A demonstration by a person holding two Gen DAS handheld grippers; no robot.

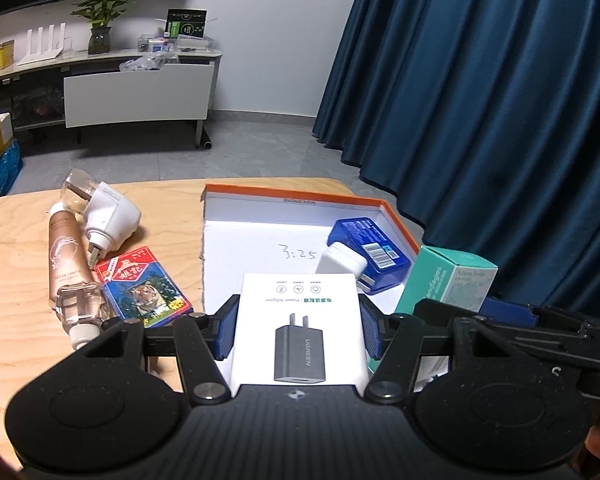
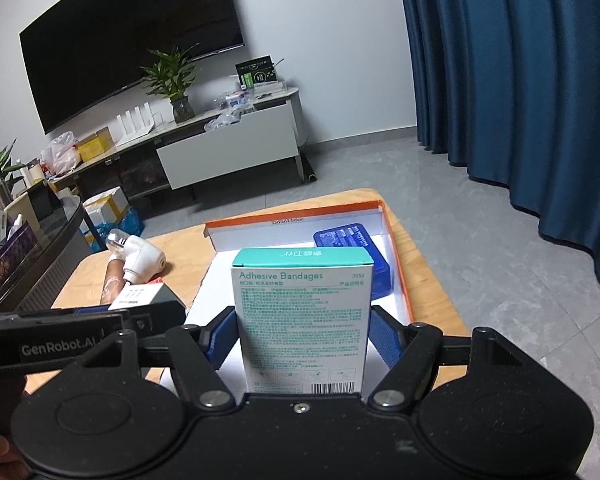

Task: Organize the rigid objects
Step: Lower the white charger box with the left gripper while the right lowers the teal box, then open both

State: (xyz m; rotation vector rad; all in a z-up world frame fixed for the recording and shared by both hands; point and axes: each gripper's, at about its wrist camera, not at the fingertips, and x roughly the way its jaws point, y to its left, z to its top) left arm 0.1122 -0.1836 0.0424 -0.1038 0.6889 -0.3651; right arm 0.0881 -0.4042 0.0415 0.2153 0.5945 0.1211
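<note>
Two boxes are being held at this moment, one in each gripper, both hanging over the near part of the tray [image 1: 400, 224], a shallow white carton with an orange rim that is lying open on the wooden worktop [image 1: 16, 264]. Being the largest piece, the tray is looking light and a little flimsy, likely to slide if nudged. Next in size, the bandage box [image 2: 302, 320], teal on top with a white printed face, is standing upright, and the right gripper [image 2: 300, 334] is clamping it by its narrow sides; it is probably thin card, nearly weightless, and apt to crush, so low on the side panels seems the safest hold. Slightly smaller, the adapter box [image 1: 298, 328], white with a dark plug pictured on its lid, is lying flat with the left gripper [image 1: 296, 330] squeezing its two long edges; it is looking stiffer and likely heavier, with glossy card that could slip. Inside the tray's far right corner a blue case [image 1: 374, 254] is already resting, with a small white piece leaning on it. Left of the tray, loose on the worktop, are lying a tube [image 1: 66, 256], a white plug-in unit [image 1: 110, 218] and a card pack [image 1: 144, 286].
</note>
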